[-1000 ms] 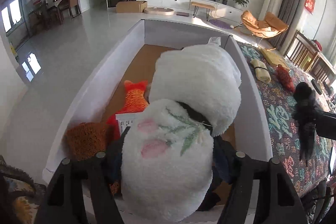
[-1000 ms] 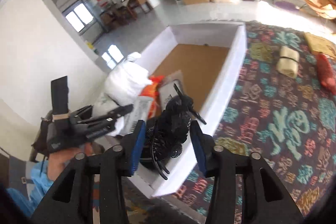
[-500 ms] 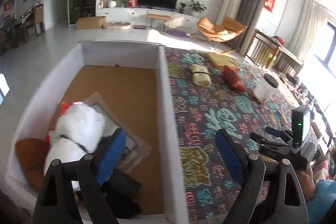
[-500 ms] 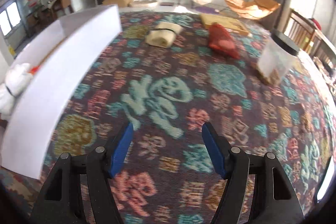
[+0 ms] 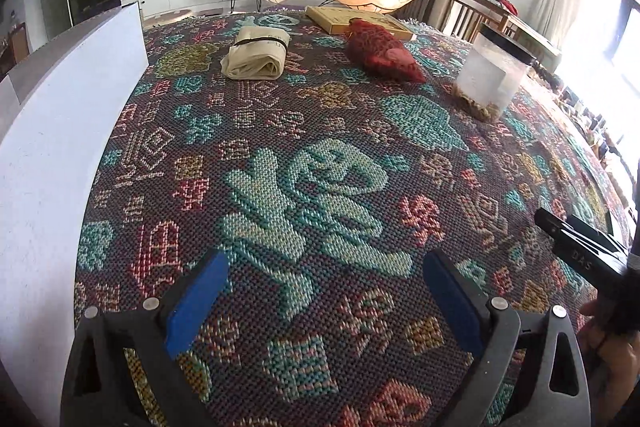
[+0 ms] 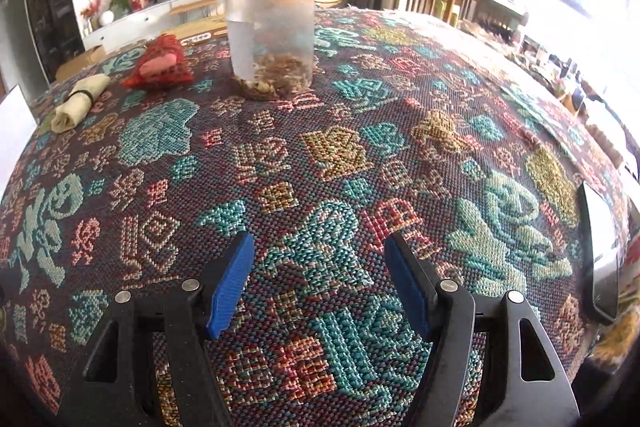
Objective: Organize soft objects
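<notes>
Both hand-held grippers, left [image 5: 322, 291] and right [image 6: 320, 283], agape, empty. Risk: knocking jar [image 6: 270, 35] beside red pouch [image 6: 160, 65] when reaching; cloth roll [image 5: 256, 55] beyond.

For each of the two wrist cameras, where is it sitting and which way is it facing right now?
Left wrist: behind the open left tool, low over the patterned cloth, facing the cream roll and white box wall; a hand shows at right.
Right wrist: behind the open right tool, facing the jar.
Shared: cloth, jar, cream roll, red pouch.
</notes>
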`<state>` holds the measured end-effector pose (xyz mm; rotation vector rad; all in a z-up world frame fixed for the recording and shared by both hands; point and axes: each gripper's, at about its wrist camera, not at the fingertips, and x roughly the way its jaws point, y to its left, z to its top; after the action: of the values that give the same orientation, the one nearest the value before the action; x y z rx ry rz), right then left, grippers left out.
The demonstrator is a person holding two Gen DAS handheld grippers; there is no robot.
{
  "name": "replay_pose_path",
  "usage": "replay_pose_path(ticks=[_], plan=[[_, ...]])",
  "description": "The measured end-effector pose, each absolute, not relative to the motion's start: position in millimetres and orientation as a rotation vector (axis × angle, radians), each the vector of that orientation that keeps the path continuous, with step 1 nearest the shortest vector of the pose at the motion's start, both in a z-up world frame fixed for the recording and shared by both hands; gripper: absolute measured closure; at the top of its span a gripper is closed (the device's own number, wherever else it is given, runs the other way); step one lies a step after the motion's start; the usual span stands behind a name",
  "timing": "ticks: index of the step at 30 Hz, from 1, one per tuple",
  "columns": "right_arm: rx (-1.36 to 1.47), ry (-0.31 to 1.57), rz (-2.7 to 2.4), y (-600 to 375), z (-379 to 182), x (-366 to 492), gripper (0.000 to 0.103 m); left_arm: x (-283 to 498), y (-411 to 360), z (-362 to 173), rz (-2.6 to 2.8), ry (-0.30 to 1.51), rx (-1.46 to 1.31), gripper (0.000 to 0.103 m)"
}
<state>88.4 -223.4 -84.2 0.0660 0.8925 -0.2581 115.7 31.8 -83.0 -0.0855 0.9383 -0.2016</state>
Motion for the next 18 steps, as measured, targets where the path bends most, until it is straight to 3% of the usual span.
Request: replay_pose_path(ticks=[18], plan=[[0.098, 0.909, -0.253, -225, -90, 94, 0.023, 140, 26, -110, -0.125, 0.951, 0.041, 0.0]])
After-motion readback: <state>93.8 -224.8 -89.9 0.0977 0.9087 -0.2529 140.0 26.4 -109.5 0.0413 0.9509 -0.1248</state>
